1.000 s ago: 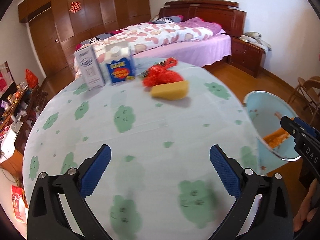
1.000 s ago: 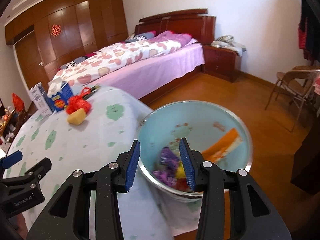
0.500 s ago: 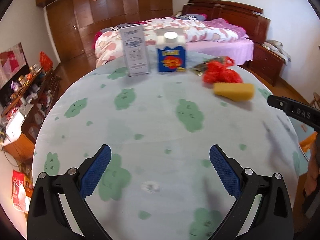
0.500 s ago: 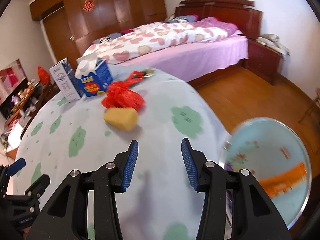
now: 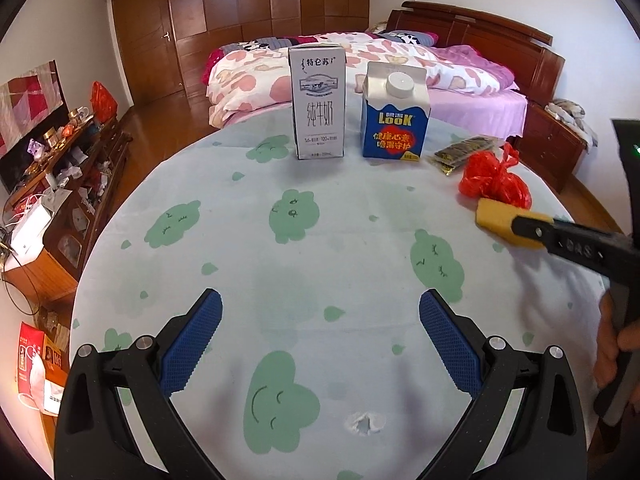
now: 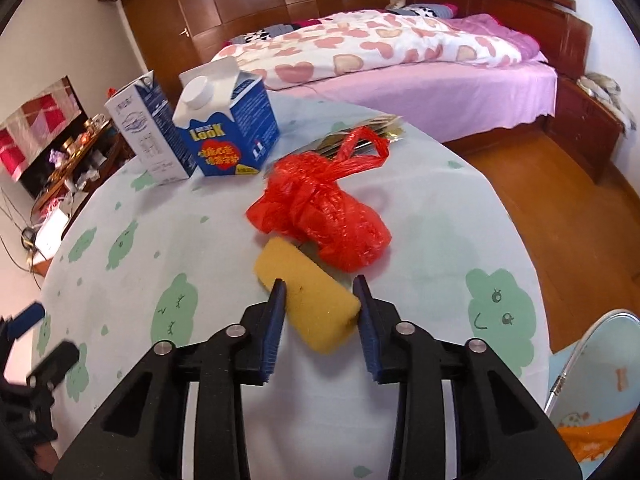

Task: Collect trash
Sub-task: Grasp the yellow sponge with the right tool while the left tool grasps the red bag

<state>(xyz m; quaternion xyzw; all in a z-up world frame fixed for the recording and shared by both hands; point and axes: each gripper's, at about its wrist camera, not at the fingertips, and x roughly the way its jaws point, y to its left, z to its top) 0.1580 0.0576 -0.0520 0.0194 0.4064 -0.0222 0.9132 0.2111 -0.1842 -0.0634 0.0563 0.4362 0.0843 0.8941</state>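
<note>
A yellow sponge (image 6: 308,300) lies on the round table, and my right gripper (image 6: 319,294) is open with its jaws on either side of the sponge's near end. A crumpled red plastic bag (image 6: 324,216) lies just beyond the sponge. A blue carton (image 6: 228,128) and a white milk carton (image 6: 148,136) stand upright at the far side. My left gripper (image 5: 320,316) is open and empty over the near middle of the table. In the left wrist view the sponge (image 5: 496,220) and red bag (image 5: 494,180) are at the right, with the right gripper's finger across the sponge.
A dark snack packet (image 5: 464,152) lies behind the red bag. A light blue trash bin (image 6: 600,392) stands off the table's right edge. A small white scrap (image 5: 366,422) lies near me. A bed (image 6: 400,48) is beyond the table, cluttered shelves (image 5: 60,168) at the left.
My right gripper swung from over the bin back to the table and now straddles the sponge. My left gripper's view turned left to face the two cartons.
</note>
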